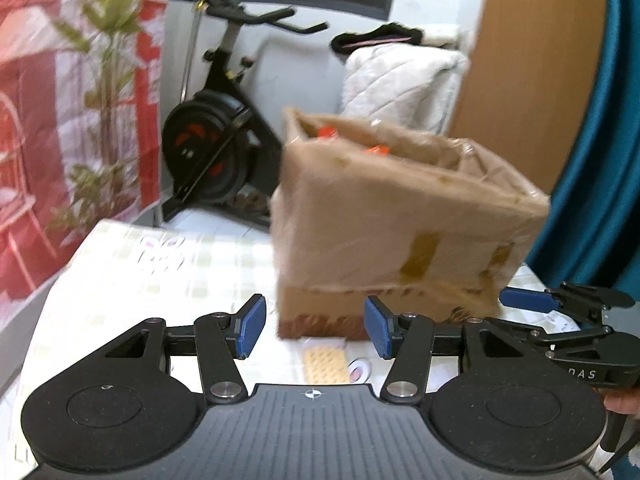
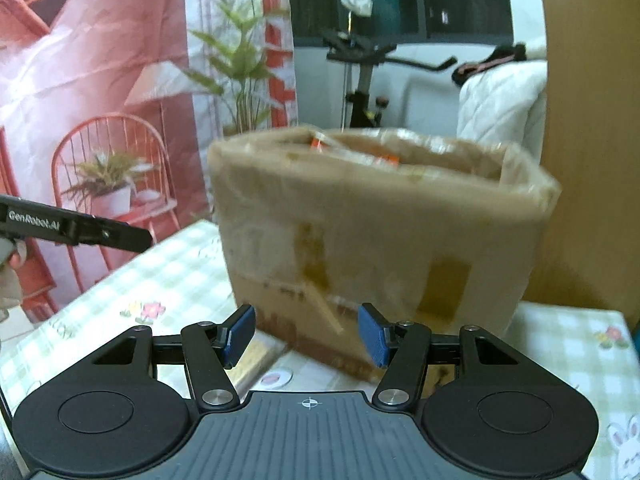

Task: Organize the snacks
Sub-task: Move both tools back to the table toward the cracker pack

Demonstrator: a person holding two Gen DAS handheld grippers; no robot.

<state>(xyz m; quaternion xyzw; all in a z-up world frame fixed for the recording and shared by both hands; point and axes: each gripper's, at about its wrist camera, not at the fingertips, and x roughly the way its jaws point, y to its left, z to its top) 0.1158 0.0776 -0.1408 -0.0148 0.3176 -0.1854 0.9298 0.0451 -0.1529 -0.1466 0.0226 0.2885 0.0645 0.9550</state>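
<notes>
Snack box point(image 1: 400, 216) beyond empty, parted claws point(image 1: 314, 330)

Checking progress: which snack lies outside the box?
The tan cracker packet lying on the tablecloth before the cardboard box; the orange packets sit inside.

White lettering "GenRobot.AI" runs along the black plastic body of the left gripper point(image 2: 310, 334), seen at the left edge of the right wrist view. In the left wrist view, the letters "DAS" stand in white on the black housing of the right gripper point(image 1: 528, 300). Print on the brown cardboard box point(image 2: 380, 232) is too blurred to read.
</notes>
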